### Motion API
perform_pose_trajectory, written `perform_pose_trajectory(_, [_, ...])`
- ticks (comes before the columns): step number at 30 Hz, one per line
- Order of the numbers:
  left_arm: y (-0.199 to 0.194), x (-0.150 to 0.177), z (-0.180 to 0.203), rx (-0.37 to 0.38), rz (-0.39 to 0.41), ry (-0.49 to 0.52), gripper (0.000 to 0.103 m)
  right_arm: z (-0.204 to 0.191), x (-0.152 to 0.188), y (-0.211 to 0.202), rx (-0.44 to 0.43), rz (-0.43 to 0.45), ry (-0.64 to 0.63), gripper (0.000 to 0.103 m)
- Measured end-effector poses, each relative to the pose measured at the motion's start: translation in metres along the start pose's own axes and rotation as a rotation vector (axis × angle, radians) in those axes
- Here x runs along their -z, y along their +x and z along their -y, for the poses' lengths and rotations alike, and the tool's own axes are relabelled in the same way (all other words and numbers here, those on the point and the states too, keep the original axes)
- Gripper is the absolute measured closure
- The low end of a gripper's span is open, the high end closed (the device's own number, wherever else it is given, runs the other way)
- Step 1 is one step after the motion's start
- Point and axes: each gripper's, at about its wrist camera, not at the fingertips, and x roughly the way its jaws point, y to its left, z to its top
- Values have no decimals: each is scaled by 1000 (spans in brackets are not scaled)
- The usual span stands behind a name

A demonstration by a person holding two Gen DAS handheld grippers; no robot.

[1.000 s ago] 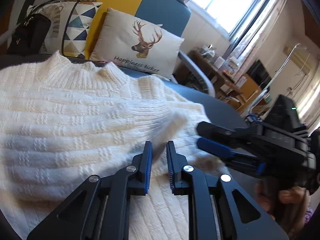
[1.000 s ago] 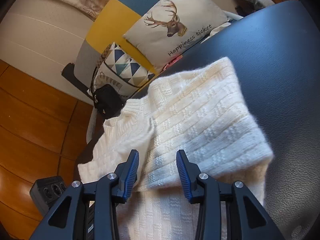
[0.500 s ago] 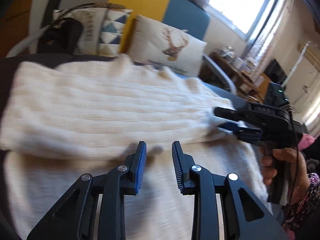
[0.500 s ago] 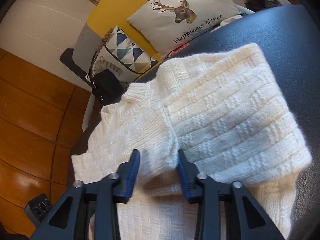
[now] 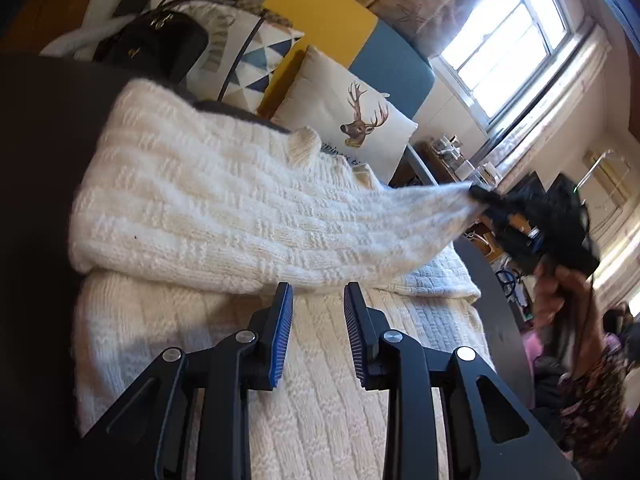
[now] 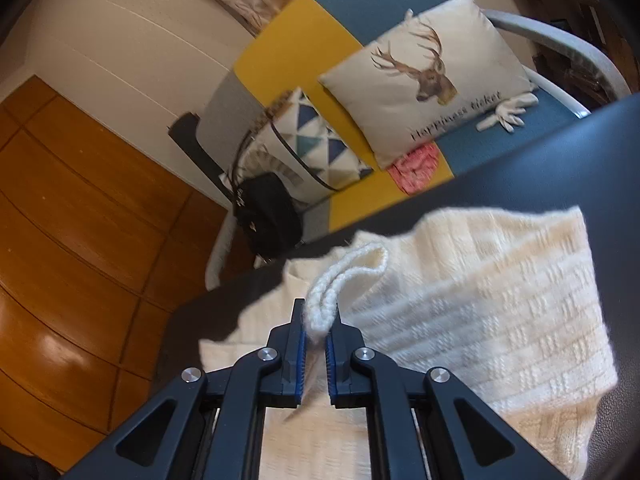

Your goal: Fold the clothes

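Observation:
A cream knit sweater (image 5: 224, 216) lies on a dark table (image 5: 36, 168), partly folded over itself. My left gripper (image 5: 318, 306) is open and empty, hovering just above the sweater's lower part. My right gripper (image 6: 318, 334) is shut on the sweater's sleeve cuff (image 6: 344, 280) and holds it lifted. In the left wrist view the right gripper (image 5: 486, 200) pulls the sleeve (image 5: 420, 208) out taut to the right, above the table. The rest of the sweater (image 6: 480, 304) lies flat to the right in the right wrist view.
A sofa with a deer cushion (image 5: 352, 116), a triangle-patterned cushion (image 5: 248, 64) and a black handbag (image 5: 156, 44) stands behind the table. A pink cloth (image 6: 416, 164) and a white glove (image 6: 508, 110) lie on the sofa seat. A wooden wall (image 6: 60, 240) is at left.
My right gripper has closed on the sleeve cuff and lifted it, pulling the sleeve out to the right. My left gripper has drawn back from the fold and stays open.

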Motion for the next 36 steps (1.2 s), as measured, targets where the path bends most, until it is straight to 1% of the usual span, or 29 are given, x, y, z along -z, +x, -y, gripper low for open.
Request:
perform_pose_trajectory(3, [11, -6, 3, -69, -32, 15, 74, -16, -14, -12, -19, 52, -10, 96])
perform_pose_trajectory(5, [14, -13, -2, -106, -26, 8, 74, -23, -23, -20, -22, 91, -23, 96])
perform_pose_trajectory(8, [15, -25, -15, -148, 9, -24, 74, -26, -29, -29, -9, 116, -49, 96])
perform_pose_trajectory(10, [14, -32, -24, -178, 43, -48, 74, -22, -29, -30, -2, 113, -47, 96])
perform_pose_trajectory(14, [-8, -30, -41, -204, 185, -121, 74, -2, -23, -23, 17, 94, -3, 96])
perform_pose_trajectory(17, [-21, -23, -53, -216, 259, -176, 74, 18, -14, -15, 35, 73, 41, 96])
perform_pose_trajectory(23, [-22, -17, -66, -280, 256, -236, 74, 58, 2, 1, 70, 34, 129, 96])
perform_pose_trajectory(24, [-23, -15, -66, -291, 254, -238, 74, 63, 3, 0, 76, 42, 141, 96])
perform_pose_trajectory(27, [-25, -6, -66, -288, 256, -253, 74, 73, 3, -7, 92, 81, 155, 96])
perform_pose_trajectory(28, [-26, -4, -68, -285, 259, -268, 74, 75, 4, -7, 99, 81, 154, 96])
perform_pose_trajectory(30, [-28, 2, -73, -277, 266, -303, 74, 78, 7, -4, 120, 75, 140, 96])
perform_pose_trajectory(33, [-23, 15, -86, -238, 231, -396, 74, 88, 16, 6, 187, 48, 124, 96])
perform_pose_trajectory(34, [-25, 18, -87, -224, 245, -408, 74, 95, 21, 11, 211, 37, 134, 96])
perform_pose_trajectory(36, [-27, 22, -85, -223, 246, -407, 74, 107, 29, 18, 225, 28, 154, 97])
